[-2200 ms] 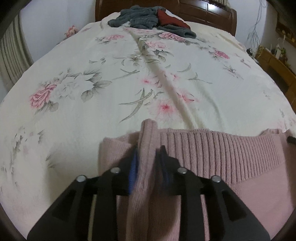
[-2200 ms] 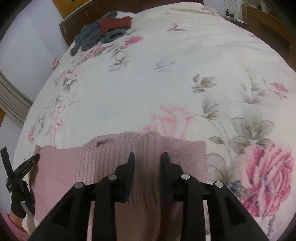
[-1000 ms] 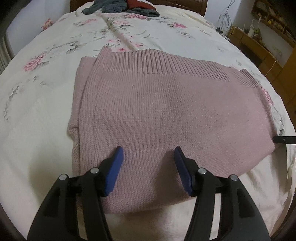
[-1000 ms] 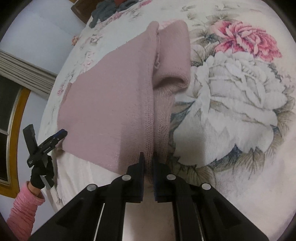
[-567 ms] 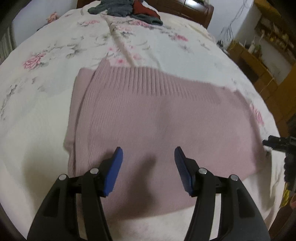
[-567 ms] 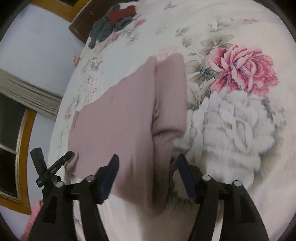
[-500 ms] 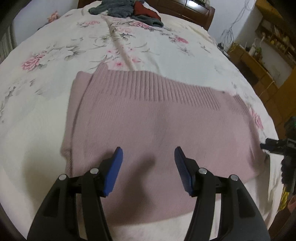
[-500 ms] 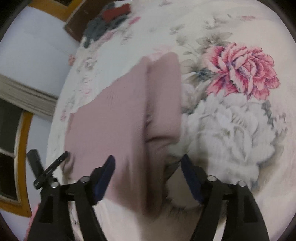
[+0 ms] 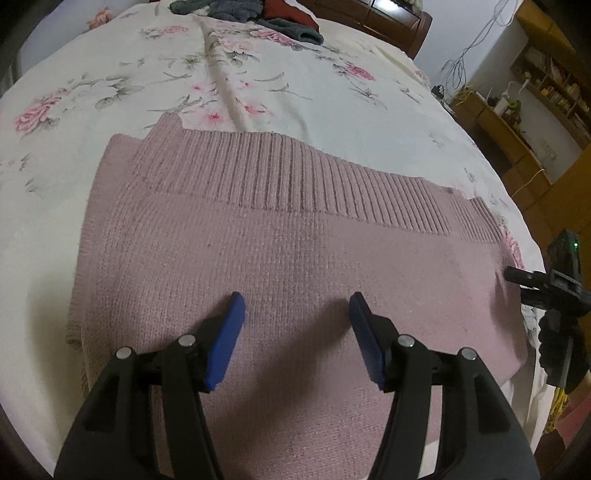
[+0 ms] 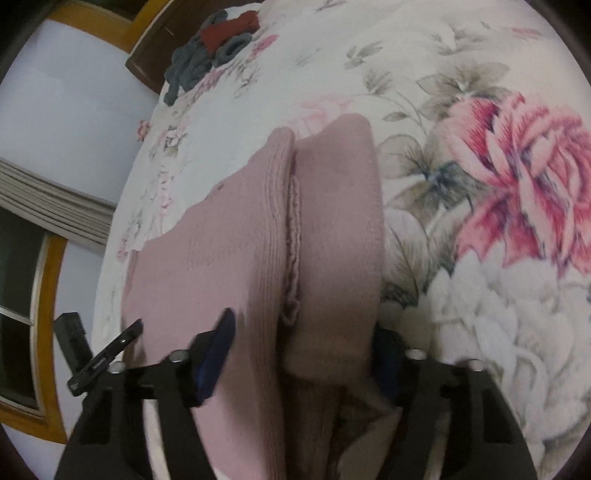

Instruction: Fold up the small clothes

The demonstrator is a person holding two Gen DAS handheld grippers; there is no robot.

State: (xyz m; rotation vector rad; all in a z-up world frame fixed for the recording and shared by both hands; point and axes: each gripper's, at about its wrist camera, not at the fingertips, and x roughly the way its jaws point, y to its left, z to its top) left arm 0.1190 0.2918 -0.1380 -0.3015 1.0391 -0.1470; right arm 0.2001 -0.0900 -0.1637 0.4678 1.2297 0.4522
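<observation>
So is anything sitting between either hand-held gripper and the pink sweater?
Nothing visible. The left hand-held gripper is open just over the pink sweater; the right hand-held gripper is open around its folded edge.

One pink sweater [image 9: 295,251], two grippers [image 9: 295,314], perhaps three far garments [image 9: 251,11]

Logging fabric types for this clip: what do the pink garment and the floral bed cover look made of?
Pink sweater: knitted yarn, likely wool or acrylic; a ribbed band and visible stitch rows, slightly fuzzy matte surface. Floral bed cover: smooth woven printed cloth, possibly cotton; flat matte, soft creases, no pile.
</observation>
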